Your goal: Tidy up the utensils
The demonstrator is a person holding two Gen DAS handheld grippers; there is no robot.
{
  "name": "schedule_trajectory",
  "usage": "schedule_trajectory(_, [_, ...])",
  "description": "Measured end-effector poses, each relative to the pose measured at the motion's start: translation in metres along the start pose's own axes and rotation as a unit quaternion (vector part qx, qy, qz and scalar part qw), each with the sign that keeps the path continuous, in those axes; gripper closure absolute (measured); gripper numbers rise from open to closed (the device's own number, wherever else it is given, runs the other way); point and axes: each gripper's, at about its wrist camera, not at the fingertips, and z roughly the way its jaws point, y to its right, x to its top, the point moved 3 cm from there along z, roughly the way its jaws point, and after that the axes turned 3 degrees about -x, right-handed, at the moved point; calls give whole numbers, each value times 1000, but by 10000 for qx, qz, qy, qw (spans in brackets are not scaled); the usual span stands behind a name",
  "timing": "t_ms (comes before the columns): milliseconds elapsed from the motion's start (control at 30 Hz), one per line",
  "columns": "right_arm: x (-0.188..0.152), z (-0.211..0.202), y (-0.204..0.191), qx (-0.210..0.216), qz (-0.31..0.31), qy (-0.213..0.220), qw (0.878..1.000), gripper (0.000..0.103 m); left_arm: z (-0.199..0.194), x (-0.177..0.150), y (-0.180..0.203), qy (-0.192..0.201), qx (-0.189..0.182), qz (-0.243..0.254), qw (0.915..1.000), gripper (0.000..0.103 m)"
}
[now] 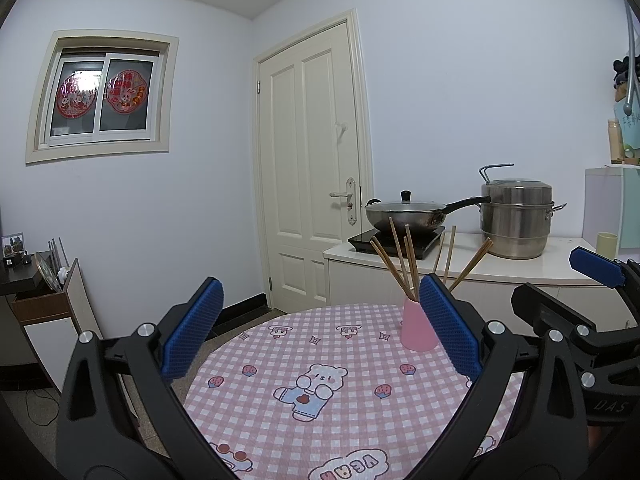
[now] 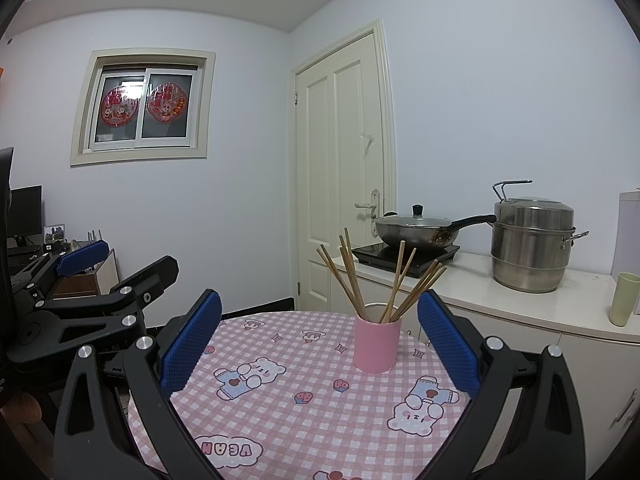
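on the desk (image 2: 280,420), chopsticks (image 2: 384,284) already stand in the cup (image 2: 376,344); both tools (image 1: 320,332) (image 2: 320,336) released, empty; task looks finished.

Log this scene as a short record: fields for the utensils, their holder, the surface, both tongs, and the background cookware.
utensils: wooden chopsticks, fanned out, standing upright in the holder
holder: pink cup, upright on the table
surface: round table with pink checked bear-print cloth
left tongs: open, empty, hovering above the table
right tongs: open, empty, cup lies ahead between its fingers
cookware: lidded wok on a black cooktop; steel steamer pot on the counter
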Motion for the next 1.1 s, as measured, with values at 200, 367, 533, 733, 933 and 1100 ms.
schedule_trajectory(200, [-3, 3, 0, 5, 2, -34, 10000, 8, 3, -2, 0, -31, 2, -6, 10000, 6])
schedule_trajectory(367, [-4, 5, 0, 10, -4, -58, 10000, 8, 7, -6, -1, -75, 8, -13, 10000, 6])
schedule_trajectory(533, [-8, 13, 2, -2, 0, -126, 9999, 8, 15, -10, -1, -152, 3, -25, 9999, 6])
schedule_trajectory(733, [-17, 29, 5, -6, 3, -290, 9996, 8, 31, -18, -1, -299, 15, 0, 9996, 6])
schedule_trajectory(933, [-22, 48, 9, 104, 108, -468, 9988, 8, 50, -28, -5, -463, 14, -37, 9989, 6])
schedule_trajectory(1100, [-28, 66, 12, 110, 127, -652, 9977, 8, 69, -37, -12, -671, 32, -155, 9976, 6])
